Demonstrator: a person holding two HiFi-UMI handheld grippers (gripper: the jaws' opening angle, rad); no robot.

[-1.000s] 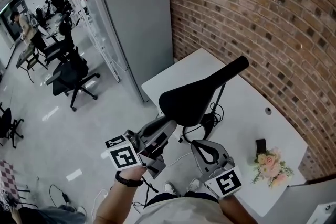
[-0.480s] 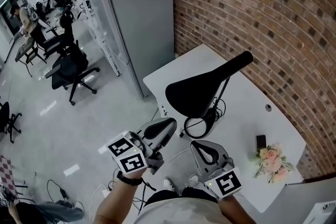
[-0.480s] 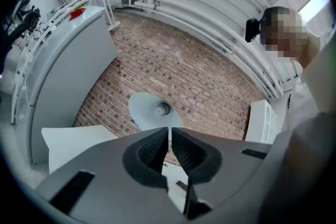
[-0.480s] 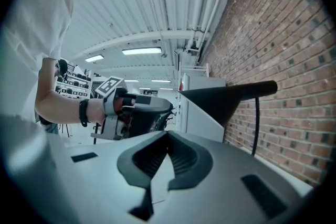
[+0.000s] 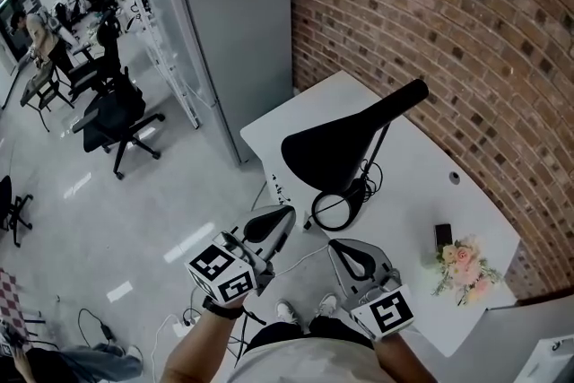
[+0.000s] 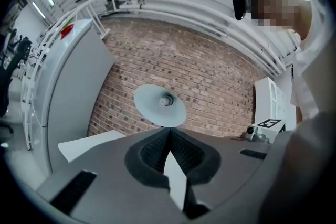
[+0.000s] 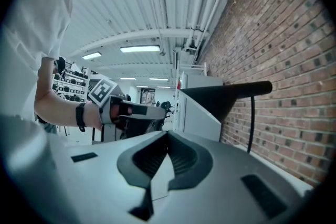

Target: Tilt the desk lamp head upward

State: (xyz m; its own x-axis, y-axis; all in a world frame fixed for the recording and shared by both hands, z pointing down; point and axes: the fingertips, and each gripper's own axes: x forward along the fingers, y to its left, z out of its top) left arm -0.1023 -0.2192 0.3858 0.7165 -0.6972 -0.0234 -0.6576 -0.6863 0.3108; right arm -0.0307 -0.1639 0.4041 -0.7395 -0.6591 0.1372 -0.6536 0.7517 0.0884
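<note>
The black desk lamp stands on a white table (image 5: 421, 193); its cone-shaped head (image 5: 327, 155) tilts on a thin stem over a ring base (image 5: 338, 208). In the left gripper view I look up into the pale inside of the lamp head (image 6: 160, 106) and its bulb. In the right gripper view the lamp head (image 7: 220, 97) is a black cone before the brick wall. My left gripper (image 5: 283, 218) (image 6: 169, 131) hangs below and left of the head, apart from it, shut on nothing. My right gripper (image 5: 339, 247) (image 7: 168, 134) is level beside it, also shut and empty.
A small bunch of flowers (image 5: 465, 269) and a small dark object (image 5: 442, 236) lie on the table's right side. The brick wall (image 5: 448, 31) runs behind it. A grey cabinet (image 5: 242, 22) stands at the table's far end, and an office chair (image 5: 112, 117) on the floor to the left.
My left gripper has drawn back down and left from the lamp head's rim, and its jaws have come together. The right gripper has stayed put.
</note>
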